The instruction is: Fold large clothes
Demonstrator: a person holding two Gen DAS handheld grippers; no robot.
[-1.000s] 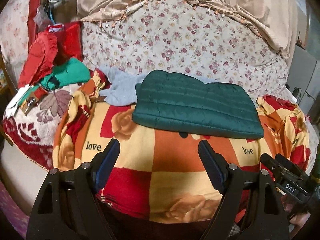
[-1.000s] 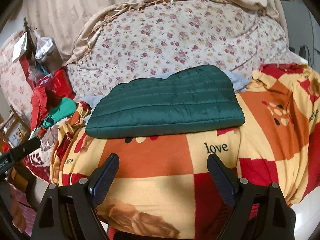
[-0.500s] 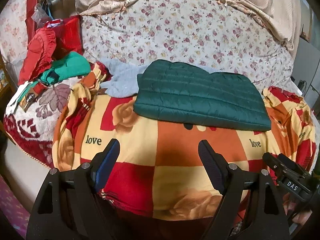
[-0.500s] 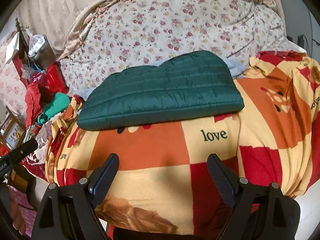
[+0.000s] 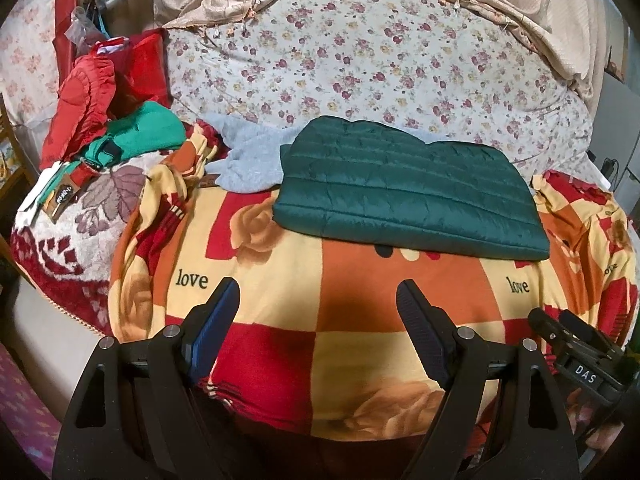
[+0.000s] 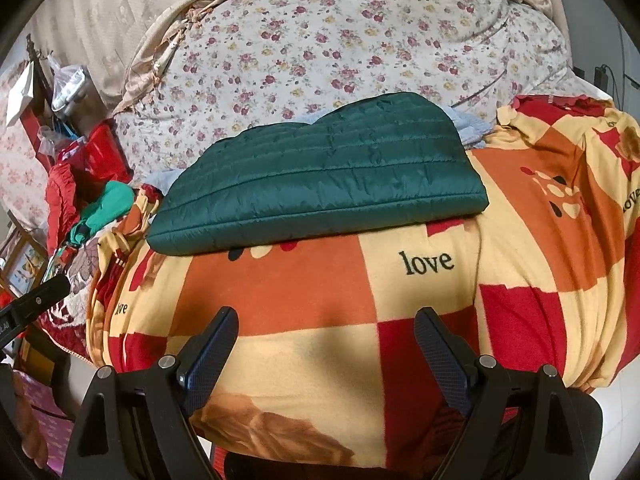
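The dark green quilted puffer jacket sits folded flat on the orange-red checked "love" blanket. Both left tongs and right tongs hang spread wide, released, gripping nothing, well short of it.

So there was one green jacket, one checkered blanket, one grey sweater, and two grippers, left and right.

Grey garment mostly hidden under green jacket.

Bed under floral sheet; beige curtain behind; white floor.
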